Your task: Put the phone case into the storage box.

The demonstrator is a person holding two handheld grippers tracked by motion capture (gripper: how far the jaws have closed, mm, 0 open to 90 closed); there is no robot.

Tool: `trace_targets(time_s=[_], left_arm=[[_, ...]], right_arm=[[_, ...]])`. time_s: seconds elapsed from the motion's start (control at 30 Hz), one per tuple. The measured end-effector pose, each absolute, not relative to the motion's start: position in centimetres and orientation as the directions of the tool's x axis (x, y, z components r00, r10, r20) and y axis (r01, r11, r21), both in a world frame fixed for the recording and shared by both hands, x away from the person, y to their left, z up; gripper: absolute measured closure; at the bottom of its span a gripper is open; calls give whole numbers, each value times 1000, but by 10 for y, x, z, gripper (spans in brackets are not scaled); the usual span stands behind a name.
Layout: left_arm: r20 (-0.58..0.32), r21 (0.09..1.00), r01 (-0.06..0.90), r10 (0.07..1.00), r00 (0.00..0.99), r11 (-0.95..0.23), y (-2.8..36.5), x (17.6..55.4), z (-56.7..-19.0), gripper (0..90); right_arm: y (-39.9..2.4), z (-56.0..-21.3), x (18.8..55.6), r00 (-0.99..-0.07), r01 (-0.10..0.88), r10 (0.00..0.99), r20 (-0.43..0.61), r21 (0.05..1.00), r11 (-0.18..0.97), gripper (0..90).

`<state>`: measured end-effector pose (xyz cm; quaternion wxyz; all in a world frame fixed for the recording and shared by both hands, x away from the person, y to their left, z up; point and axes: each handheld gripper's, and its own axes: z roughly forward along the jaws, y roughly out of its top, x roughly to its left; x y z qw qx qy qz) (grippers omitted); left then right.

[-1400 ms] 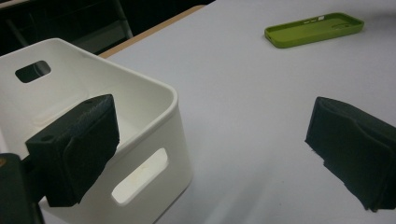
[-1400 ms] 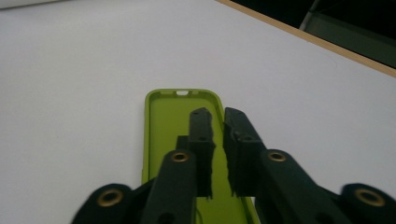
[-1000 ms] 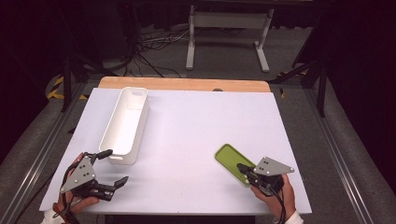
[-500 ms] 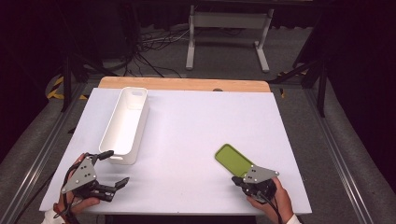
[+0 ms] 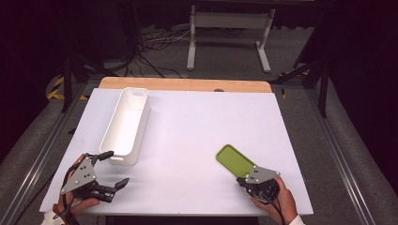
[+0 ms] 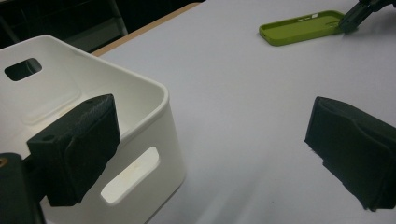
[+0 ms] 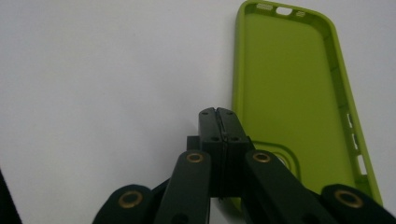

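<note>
White table [image 5: 197,126] mostly bare; right gripper [image 7: 218,114] closed beside green case [image 7: 294,98] edge.

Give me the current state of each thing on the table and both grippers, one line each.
Green phone case: flat on the table, hollow side up, near corner pinched.
White bin: upright, nothing visible inside.
Left gripper: jaws wide open, holding nothing, beside the bin's near end.
Right gripper: jaws shut on the case's near edge.
</note>
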<state>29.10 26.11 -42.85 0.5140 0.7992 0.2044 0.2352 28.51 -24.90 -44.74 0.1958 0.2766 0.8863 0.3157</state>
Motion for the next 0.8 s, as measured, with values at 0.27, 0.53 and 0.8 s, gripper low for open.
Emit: trace_targets(time_s=[0.27, 0.53, 0.8], left_arm=[[138, 924, 103, 571, 809, -369, 264, 294, -428, 41], [143, 922, 98, 564, 814, -376, 263, 292, -429, 40], [138, 922, 104, 567, 812, -374, 265, 292, -429, 41]], right_arm=[[-259, -452, 285, -719, 383, 657, -226, 660, 647, 900], [-269, -451, 289, -650, 409, 709, -273, 661, 629, 900], [-287, -452, 292, -532, 450, 786, -316, 681, 578, 900]])
